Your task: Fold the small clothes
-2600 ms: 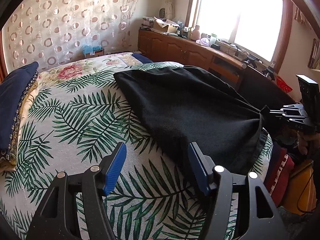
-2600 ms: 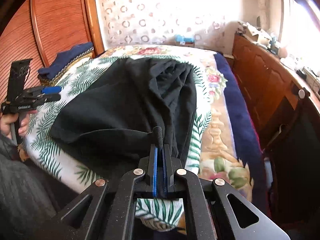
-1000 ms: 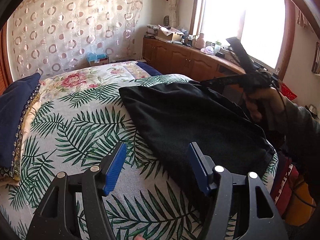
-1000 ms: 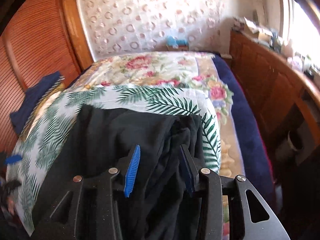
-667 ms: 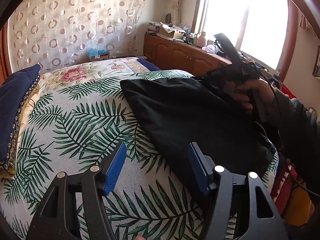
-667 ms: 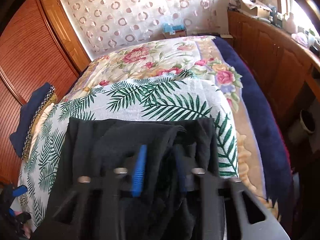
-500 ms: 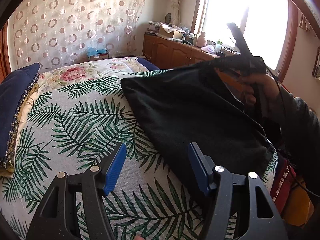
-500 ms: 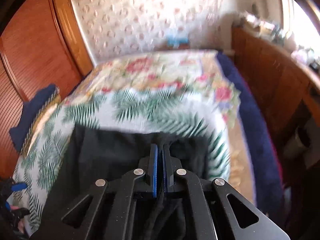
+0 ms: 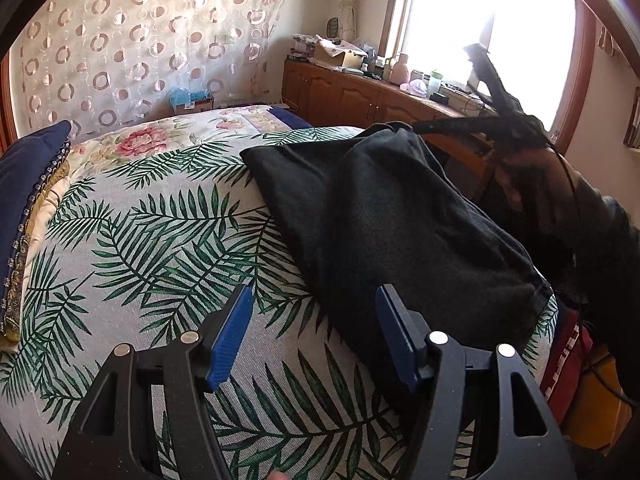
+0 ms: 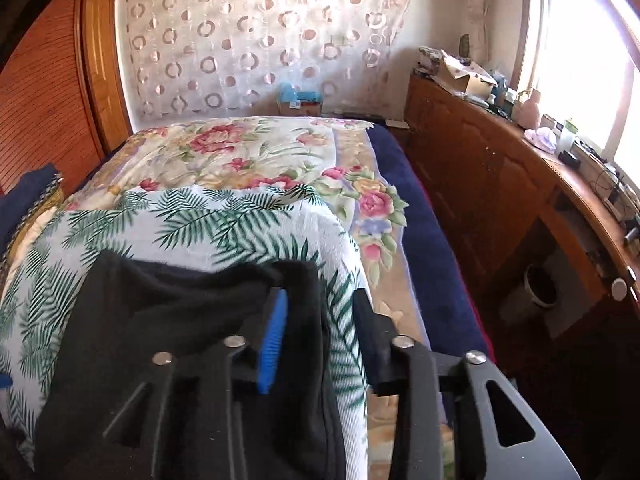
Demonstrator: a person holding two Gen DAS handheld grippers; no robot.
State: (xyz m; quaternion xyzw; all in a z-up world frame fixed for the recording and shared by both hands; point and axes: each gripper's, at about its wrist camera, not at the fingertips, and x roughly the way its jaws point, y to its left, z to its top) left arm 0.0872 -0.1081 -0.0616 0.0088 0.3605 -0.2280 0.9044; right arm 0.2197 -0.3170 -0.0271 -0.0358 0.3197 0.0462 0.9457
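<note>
Black garment (image 9: 384, 216) is lying on the palm-print bedspread (image 9: 160, 240), filling the centre and right of the left wrist frame. Left tool (image 9: 312, 328) is hovering wide open at lower centre, nothing between its pads. Right tool (image 10: 320, 320) has just been opening; its blue pad (image 10: 274, 340) is sitting apart from the cloth's edge, jaws parted.

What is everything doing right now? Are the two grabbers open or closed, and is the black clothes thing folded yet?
left gripper, open, nothing between its fingers.
right gripper, open; jaws have just been opening, with an edge of black cloth between them, not pinched.
black garment, lying on the bed, layered and rumpled at the right gripper's end, not neatly folded.
palm-leaf sheet, spread over the bed.
cabinet doors, shut.
</note>
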